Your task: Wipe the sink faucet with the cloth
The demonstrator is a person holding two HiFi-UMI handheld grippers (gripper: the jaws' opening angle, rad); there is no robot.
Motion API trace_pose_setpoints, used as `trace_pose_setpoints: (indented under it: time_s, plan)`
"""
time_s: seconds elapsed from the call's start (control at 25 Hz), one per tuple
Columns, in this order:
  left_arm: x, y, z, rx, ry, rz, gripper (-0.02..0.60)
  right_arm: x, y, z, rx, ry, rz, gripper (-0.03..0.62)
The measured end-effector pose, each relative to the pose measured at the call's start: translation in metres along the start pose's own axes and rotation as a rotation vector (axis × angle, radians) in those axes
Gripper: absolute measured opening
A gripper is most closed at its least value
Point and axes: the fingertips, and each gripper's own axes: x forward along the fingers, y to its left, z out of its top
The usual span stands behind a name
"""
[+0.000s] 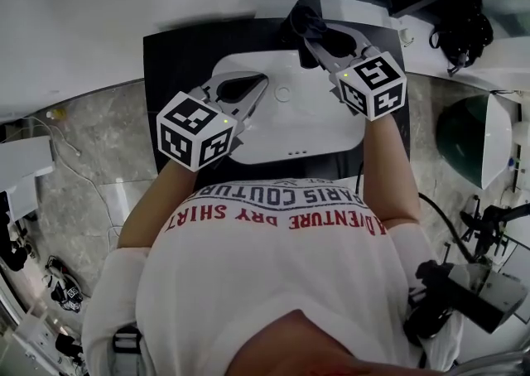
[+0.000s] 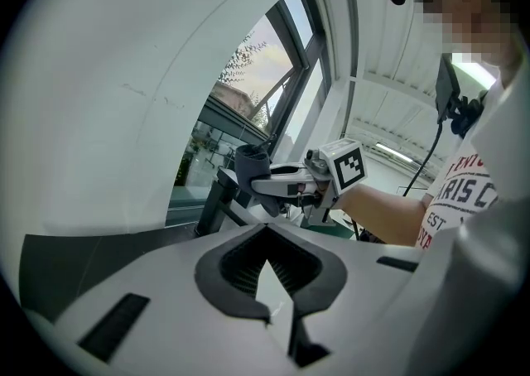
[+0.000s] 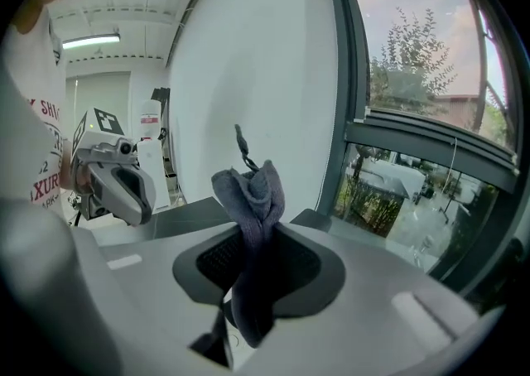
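A white sink basin [image 1: 290, 130] sits in a black counter [image 1: 170, 55]. My right gripper [image 1: 313, 35] is shut on a dark grey cloth [image 1: 304, 20] at the basin's far edge, where the cloth hides the faucet. In the right gripper view the cloth [image 3: 250, 196] stands bunched up between the jaws of that gripper [image 3: 252, 242] and hangs below them. My left gripper [image 1: 258, 84] hovers over the basin's left part, shut on nothing. From the left gripper view [image 2: 267, 233] the right gripper [image 2: 286, 184] and cloth [image 2: 248, 169] show beside a dark post [image 2: 214, 200].
A white wall [image 1: 99, 10] rises on the left and a window [image 3: 414, 118] runs behind the counter. A black bag [image 1: 460, 22] and a dark green object [image 1: 460, 130] lie to the right. A camera rig [image 1: 468, 291] hangs at the person's right side.
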Motion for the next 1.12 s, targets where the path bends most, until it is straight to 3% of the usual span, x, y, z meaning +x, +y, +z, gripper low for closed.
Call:
trace_pose_setpoints:
  time_s: [0.16,0.28,0.4,0.56,0.68,0.84,1.12]
  plan:
    - [0.003,-0.003,0.002,0.001,0.002,-0.008,0.0,-0.003,-0.002,0.008,-0.001,-0.017,0.0,0.077]
    - [0.007,-0.005,0.002,0.003,0.007,-0.019,0.0,-0.018,-0.001,0.015,-0.03,-0.098,-0.026,0.077]
    - [0.01,-0.008,-0.002,0.005,0.015,-0.023,0.0,-0.036,0.007,0.008,-0.139,-0.111,-0.059,0.077]
    - [0.014,-0.009,-0.004,0.004,0.025,-0.029,0.0,-0.047,0.009,-0.022,-0.431,0.029,-0.145,0.077]
    - [0.018,-0.008,-0.007,0.003,0.033,-0.034,0.0,-0.04,0.003,-0.049,-0.575,0.141,-0.17,0.077]
    - [0.022,-0.005,-0.011,-0.002,0.045,-0.036,0.0,-0.019,-0.006,-0.073,-0.69,0.24,-0.18,0.077]
    - [0.019,0.005,-0.014,-0.014,0.05,-0.021,0.0,0.011,-0.037,-0.074,-0.76,0.311,-0.254,0.077]
